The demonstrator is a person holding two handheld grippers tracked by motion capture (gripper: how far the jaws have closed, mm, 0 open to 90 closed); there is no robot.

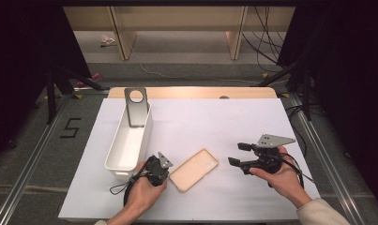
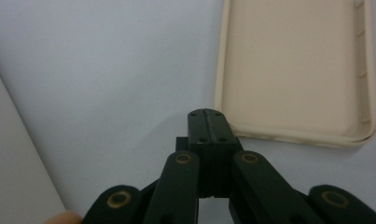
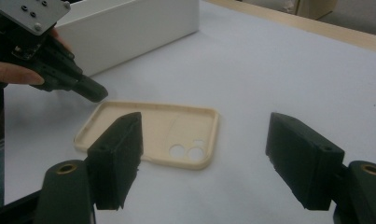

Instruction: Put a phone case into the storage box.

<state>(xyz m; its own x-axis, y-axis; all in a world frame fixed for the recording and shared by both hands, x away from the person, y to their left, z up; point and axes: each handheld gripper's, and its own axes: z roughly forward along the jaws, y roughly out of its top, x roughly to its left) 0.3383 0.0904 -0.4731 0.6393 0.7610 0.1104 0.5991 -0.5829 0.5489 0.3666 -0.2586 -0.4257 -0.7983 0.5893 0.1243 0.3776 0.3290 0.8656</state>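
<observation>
A beige phone case (image 1: 194, 169) lies hollow side up on the white mat, with its camera holes toward the far right end. My left gripper (image 1: 161, 172) is shut with nothing in it, its tip just off the case's near-left end. In the left gripper view the closed jaws (image 2: 208, 122) sit beside the beige case (image 2: 293, 70). My right gripper (image 1: 239, 154) is open to the right of the case and points at it. In the right gripper view the open gripper (image 3: 209, 158) frames the case (image 3: 148, 128), and the left gripper (image 3: 90, 91) hovers at the case's far corner.
A long white bin (image 1: 116, 157) stands at the left of the mat (image 1: 215, 122), with a dark grey phone case (image 1: 136, 108) leaning upright in its far end. The table's wooden edge (image 1: 191, 92) runs along the back. Black stands and cables flank the table.
</observation>
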